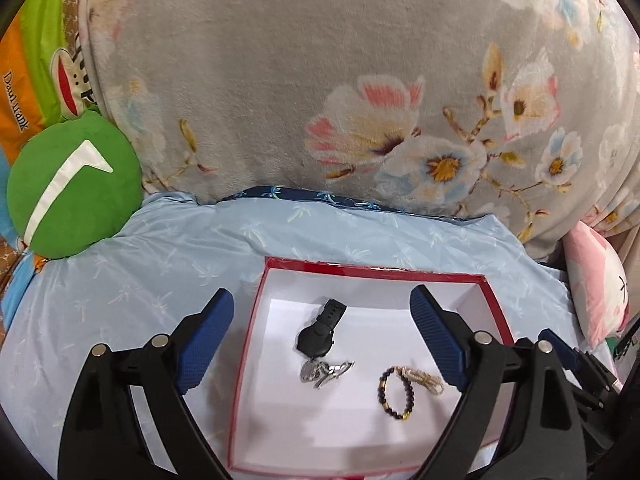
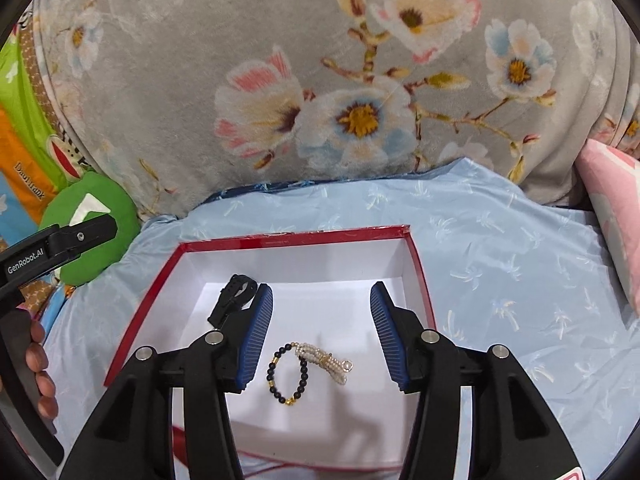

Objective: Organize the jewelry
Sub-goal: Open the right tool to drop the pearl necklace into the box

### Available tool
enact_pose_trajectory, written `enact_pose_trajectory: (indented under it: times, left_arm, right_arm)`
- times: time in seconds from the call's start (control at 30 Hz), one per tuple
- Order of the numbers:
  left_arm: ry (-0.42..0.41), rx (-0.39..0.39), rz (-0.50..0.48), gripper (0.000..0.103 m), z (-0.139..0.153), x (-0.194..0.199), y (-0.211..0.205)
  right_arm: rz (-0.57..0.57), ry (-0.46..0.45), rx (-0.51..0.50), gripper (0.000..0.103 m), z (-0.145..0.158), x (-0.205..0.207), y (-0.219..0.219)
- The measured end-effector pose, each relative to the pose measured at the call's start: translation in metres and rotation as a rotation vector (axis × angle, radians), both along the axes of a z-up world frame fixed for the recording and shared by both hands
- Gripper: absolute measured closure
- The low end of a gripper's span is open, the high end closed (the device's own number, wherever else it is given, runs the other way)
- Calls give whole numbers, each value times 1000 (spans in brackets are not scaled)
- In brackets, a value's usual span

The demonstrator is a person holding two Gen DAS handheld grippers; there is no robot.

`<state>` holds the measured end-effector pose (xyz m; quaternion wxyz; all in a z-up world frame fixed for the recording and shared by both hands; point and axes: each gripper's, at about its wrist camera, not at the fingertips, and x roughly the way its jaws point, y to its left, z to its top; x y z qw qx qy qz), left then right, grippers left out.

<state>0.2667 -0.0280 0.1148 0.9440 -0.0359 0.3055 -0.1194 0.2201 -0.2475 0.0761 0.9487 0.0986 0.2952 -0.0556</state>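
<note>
Left gripper (image 1: 322, 336): released, jaws spread wide, hanging over the box with one finger outside the left wall at 9 o'clock and the other over the inside at 3 o'clock.
Right gripper (image 2: 322, 332): released too, jaws wide and empty, poised over the bracelets.
Dark bead bracelet (image 2: 287, 374): on the white floor between the right gripper's fingers, at 6 o'clock of the box; a closed ring with gold spacers.
Pearl bracelet (image 2: 326, 361): touching the bead ring at its 2 o'clock edge, bunched, clasp ring pointing to 4 o'clock.
Silver piece (image 1: 325, 371): centre-left of the floor in the left view, touching the watch just beyond it; its kind cannot be told.
Black watch (image 1: 319, 333): farther in, toward 11 o'clock, strap running up toward the back wall.
Red-rimmed box (image 1: 372, 267): on the blue bedsheet (image 1: 132, 280), floral blanket (image 1: 280, 80) behind at 12 o'clock.
Step in hand: judged, nothing is gripped and all pieces already lie inside, so tidying their spacing remains.
Doing it well: pinch one strand only, clear of where the two bracelets touch; lift slowly so the other does not drag along, and set it well apart.
</note>
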Motion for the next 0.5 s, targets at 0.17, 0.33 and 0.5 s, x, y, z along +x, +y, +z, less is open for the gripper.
enact_pose_trajectory:
  times: [0.17, 0.33, 0.5]
  left_arm:
    - [-8, 13, -7, 15, 9, -44, 27]
    - [12, 27, -2, 15, -1, -83, 52]
    - [70, 22, 16, 15, -24, -115, 73]
  right_arm:
    - [-2, -50, 0, 52, 17, -44, 3]
    - [-8, -62, -26, 52, 22, -88, 8]
    - [-17, -50, -47, 52, 14, -124, 15]
